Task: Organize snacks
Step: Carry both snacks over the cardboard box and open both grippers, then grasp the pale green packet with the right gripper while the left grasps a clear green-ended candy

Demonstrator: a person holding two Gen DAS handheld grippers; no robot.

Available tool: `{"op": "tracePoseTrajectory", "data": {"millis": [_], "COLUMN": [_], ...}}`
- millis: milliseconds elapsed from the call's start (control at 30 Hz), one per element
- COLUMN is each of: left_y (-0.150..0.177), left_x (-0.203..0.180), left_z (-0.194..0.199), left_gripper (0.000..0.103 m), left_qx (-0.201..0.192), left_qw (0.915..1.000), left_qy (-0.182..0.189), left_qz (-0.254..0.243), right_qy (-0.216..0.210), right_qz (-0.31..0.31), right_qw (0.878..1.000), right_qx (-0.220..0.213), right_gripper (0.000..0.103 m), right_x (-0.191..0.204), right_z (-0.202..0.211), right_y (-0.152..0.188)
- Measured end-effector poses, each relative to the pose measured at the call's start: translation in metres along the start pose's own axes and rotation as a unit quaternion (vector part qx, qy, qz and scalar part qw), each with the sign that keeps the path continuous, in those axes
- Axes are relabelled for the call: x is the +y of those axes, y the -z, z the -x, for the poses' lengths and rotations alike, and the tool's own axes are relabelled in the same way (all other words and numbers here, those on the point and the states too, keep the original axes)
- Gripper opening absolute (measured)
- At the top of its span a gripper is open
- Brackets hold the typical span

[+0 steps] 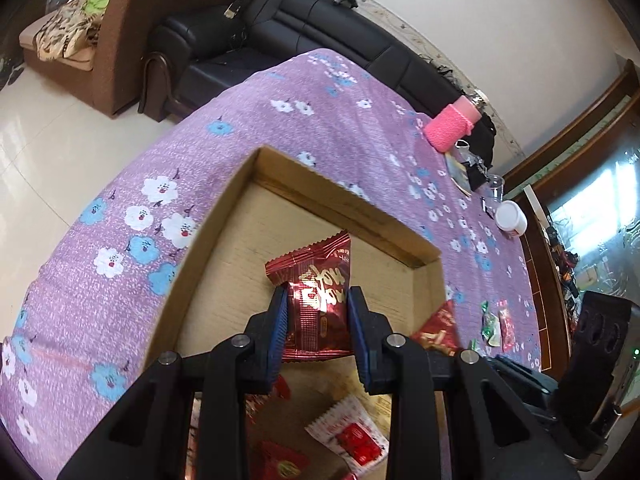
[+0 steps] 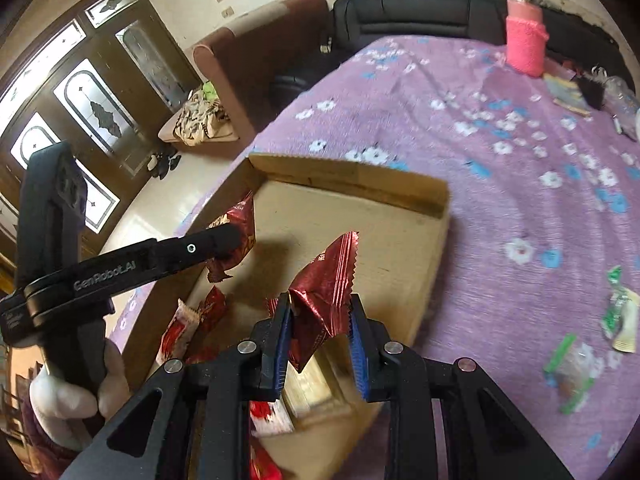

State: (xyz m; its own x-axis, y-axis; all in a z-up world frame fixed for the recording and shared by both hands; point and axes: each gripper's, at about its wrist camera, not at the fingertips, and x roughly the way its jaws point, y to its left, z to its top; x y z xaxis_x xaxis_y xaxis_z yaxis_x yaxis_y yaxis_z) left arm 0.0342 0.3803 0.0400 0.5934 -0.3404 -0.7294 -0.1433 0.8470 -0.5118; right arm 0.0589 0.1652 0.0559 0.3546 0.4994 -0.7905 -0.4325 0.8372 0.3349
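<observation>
While the purple flowered cloth (image 1: pixel 328 120) covers the bench, a shallow cardboard box (image 1: pixel 224 216) sits on it. Above the box floor the left claw (image 1: pixel 318 320) is clenched on a red snack packet (image 1: pixel 316 280), and the right claw (image 2: pixel 320 320) grasps another crumpled red packet (image 2: pixel 324 284). Green wrappers (image 2: pixel 618 312) lie right of the box.

Glossy red foil snack packet (image 1: pixel 316 300), matt cardboard box (image 1: pixel 224 216), woven floral cloth (image 1: pixel 120 184)

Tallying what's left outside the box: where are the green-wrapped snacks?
In the right wrist view, the green-wrapped snacks lie on the purple tablecloth, right of the cardboard box.
</observation>
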Motion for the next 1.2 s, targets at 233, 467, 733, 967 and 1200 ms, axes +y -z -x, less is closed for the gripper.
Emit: {"op": "tracePoseTrajectory", "data": {"millis": [233, 467, 733, 967, 1200], "left_y": [-0.005, -0.002, 0.015, 0.042, 0.073], "left_x": [0.011, 0.004, -0.041, -0.105, -0.162], "left_z": [-0.006, 0.015, 0.058, 0.072, 0.035], "left_gripper": [0.029, 0.045, 0.073, 0.074, 0.074], "left_qx": [0.0, -0.023, -0.068, -0.05, -0.002], "left_qw": [0.9999, 0.9996, 0.9974, 0.994, 0.9905], "left_qy": [0.001, 0.008, -0.013, 0.066, 0.083], "left_qz": [0.016, 0.014, -0.019, -0.072, -0.109], "right_qy": [-0.018, -0.019, -0.026, 0.027, 0.077], "right_qz": [-0.017, -0.022, -0.05, -0.103, -0.179], "right_qw": [1.0, 1.0, 0.997, 0.988, 0.976], "right_qx": [0.019, 0.002, -0.054, -0.112, -0.102], "right_gripper": [0.031, 0.037, 0.037, 0.04, 0.043], "right_x": [-0.002, -0.004, -0.033, -0.111, -0.201], "right_z": [-0.027, -0.017, 0.047, 0.125, 0.146], "right_y": [-0.006, -0.007, 0.0, 0.03, 0.065]}}
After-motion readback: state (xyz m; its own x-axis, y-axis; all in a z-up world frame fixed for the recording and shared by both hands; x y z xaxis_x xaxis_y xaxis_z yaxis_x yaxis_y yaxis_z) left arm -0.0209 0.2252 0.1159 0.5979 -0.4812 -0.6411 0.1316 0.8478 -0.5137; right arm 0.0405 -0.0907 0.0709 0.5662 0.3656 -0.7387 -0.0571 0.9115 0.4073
